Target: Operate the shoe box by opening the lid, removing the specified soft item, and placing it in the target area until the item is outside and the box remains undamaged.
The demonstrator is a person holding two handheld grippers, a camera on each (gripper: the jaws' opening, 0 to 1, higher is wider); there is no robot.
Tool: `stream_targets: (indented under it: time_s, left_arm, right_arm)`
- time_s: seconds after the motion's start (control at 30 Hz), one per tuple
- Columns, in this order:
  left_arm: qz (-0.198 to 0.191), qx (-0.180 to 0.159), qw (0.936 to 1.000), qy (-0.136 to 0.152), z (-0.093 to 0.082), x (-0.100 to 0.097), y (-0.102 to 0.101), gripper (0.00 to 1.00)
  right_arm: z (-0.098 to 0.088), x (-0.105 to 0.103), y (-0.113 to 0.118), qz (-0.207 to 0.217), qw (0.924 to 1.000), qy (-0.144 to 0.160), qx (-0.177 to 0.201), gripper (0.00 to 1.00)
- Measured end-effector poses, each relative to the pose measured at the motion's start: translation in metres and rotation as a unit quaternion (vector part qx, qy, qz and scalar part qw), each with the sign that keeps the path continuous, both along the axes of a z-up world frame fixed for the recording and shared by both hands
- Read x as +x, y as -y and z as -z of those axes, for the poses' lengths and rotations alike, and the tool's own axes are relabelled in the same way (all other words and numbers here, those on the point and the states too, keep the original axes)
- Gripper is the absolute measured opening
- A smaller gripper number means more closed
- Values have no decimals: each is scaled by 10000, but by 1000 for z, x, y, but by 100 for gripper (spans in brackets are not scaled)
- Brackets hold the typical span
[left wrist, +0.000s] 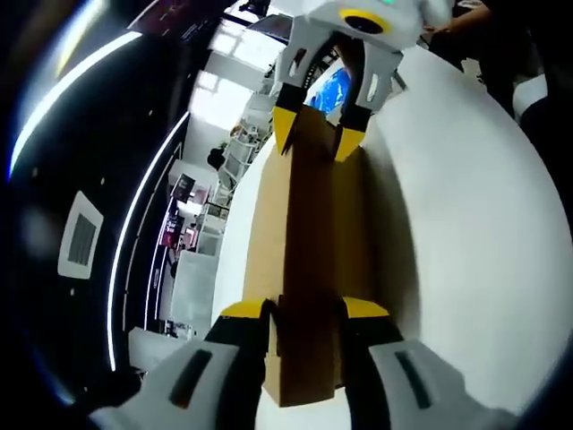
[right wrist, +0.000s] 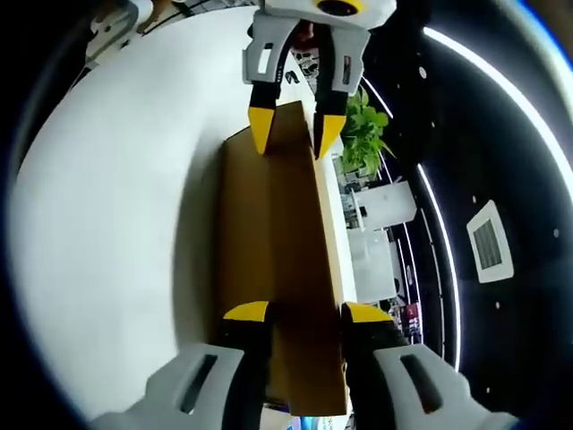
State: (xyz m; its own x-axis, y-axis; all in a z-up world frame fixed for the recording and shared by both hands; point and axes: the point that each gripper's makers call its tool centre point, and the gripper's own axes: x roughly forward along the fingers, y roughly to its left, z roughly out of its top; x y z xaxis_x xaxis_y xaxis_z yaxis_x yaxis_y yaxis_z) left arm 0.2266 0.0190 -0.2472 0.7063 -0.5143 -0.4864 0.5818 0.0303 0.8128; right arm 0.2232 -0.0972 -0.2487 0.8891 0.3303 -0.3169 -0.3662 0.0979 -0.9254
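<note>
**Both grippers clamp opposite ends of the box lid**

The shoe box is brown cardboard and lies on a white table; its raised lid edge runs lengthwise between the two grippers. In the left gripper view, the left gripper stands at the near end with its yellow-tipped jaws narrowly apart and closed onto the cardboard edge. At the far end the right gripper comes down from above, its tips on either side of the same edge. The right gripper view shows the reverse: the right gripper pinches the near end, and the left gripper grips the far end.

The left gripper view alone shows a blue screen behind the far gripper, shelving and bright windows to the left, and a person's arm at the top right. The right gripper view alone shows a leafy green plant beyond the box to the right, with white furniture below it.

The ceiling is dark, with curved light strips and a square vent.

The inside of the box is hidden, so the soft item cannot be made out. The near end of the box is cut off behind the jaws.
</note>
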Motion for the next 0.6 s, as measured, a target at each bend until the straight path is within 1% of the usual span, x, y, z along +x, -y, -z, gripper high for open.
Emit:
stream_targets:
  time_s: [0.17, 0.37, 0.6]
  left_arm:
    - [-13, -166, 9998, 50, 3, 0, 1, 31]
    - [-35, -345, 9993, 114, 3, 0, 2, 31]
    - [-81, -334, 9991, 258, 9, 0, 3, 31]
  right_arm:
    - [5, 2, 1, 19, 9999, 120, -11, 30]
    - [6, 1, 1, 41, 9997, 237, 6, 30]
    - [12, 2, 1, 65, 9994, 335, -74, 30]
